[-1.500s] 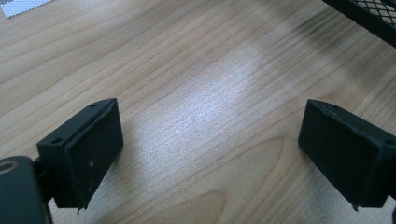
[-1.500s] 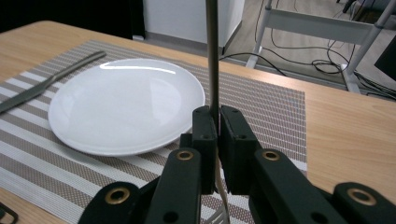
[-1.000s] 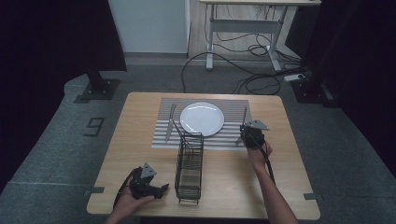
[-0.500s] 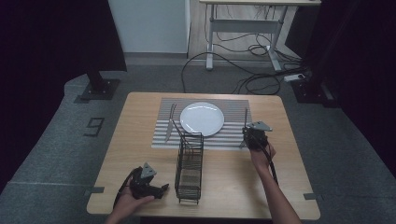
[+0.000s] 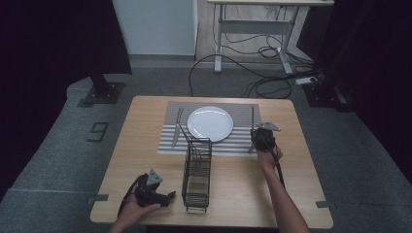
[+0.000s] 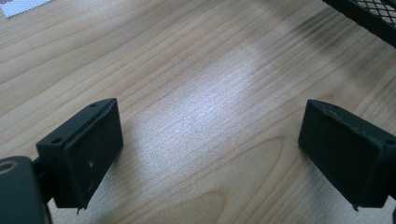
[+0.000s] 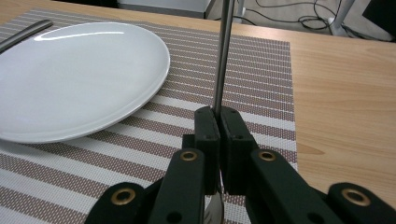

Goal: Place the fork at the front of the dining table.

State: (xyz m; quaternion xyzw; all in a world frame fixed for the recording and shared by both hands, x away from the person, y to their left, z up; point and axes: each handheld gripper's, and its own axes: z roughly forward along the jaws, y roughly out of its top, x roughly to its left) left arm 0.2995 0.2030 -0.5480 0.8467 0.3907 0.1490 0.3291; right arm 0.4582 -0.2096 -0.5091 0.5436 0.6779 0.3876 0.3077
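Right gripper view: utensil handle point(image 7: 221, 60) clamped between the jaws, upright.

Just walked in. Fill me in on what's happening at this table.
A person is working with two handheld grippers. The right gripper is shut on a metal utensil at the right edge of the striped placemat, beside the white plate. The left gripper is open, low over bare table, left of the black wire rack.
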